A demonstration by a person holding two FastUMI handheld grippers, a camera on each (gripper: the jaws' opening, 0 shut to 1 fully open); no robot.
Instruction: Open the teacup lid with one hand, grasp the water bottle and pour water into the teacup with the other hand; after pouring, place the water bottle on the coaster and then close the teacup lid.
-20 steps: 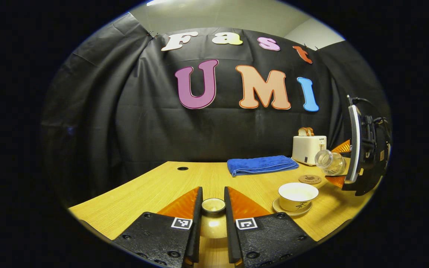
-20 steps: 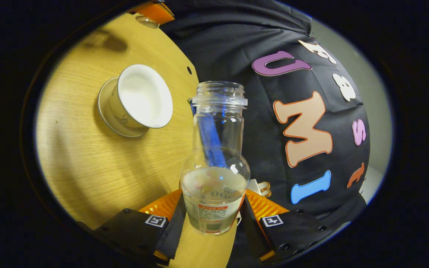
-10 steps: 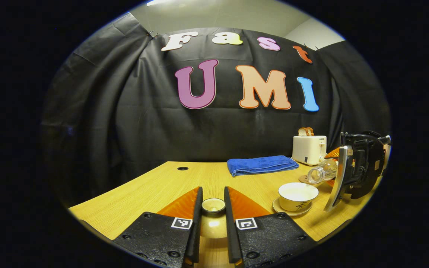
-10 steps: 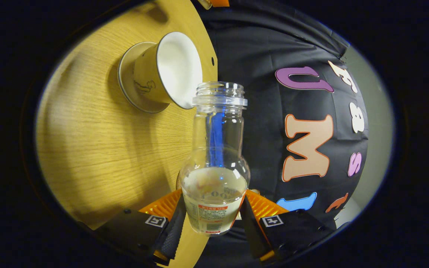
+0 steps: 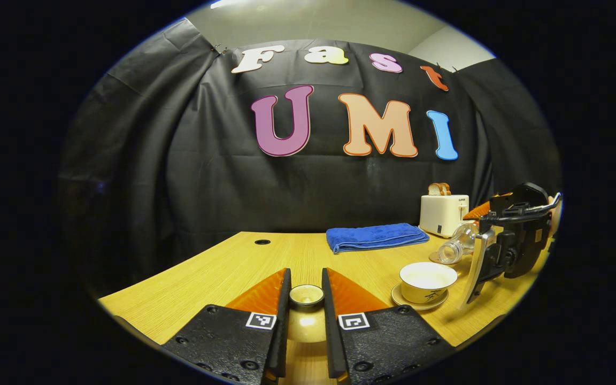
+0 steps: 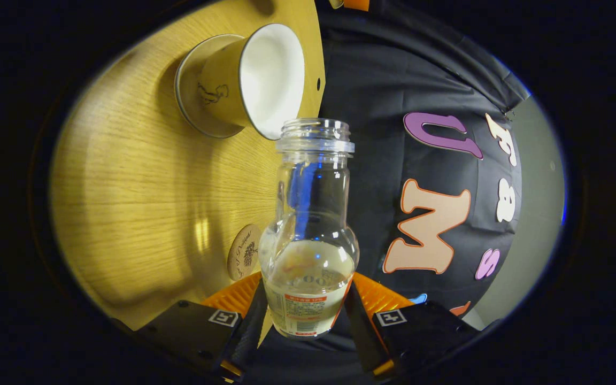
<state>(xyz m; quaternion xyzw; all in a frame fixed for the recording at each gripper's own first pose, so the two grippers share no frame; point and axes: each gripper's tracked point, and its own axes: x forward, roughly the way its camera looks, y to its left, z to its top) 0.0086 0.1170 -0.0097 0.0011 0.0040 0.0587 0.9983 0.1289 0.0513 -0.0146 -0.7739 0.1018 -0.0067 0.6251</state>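
In the left gripper view my left gripper is shut on the cream teacup lid, held low over the table. The open white teacup stands on its saucer to the right. Beside it the right gripper holds the clear water bottle tipped on its side, mouth toward the cup. In the right gripper view my right gripper is shut on the water bottle, whose open mouth sits just beside the teacup rim. The round coaster lies on the table near the bottle's base.
A folded blue towel lies at the back of the wooden table. A white toaster with bread slices stands at the back right. A small hole marks the table's far left part.
The right gripper has rolled further and dropped lower, tipping the bottle more and bringing its mouth close to the teacup rim. The left gripper and lid have stayed still.
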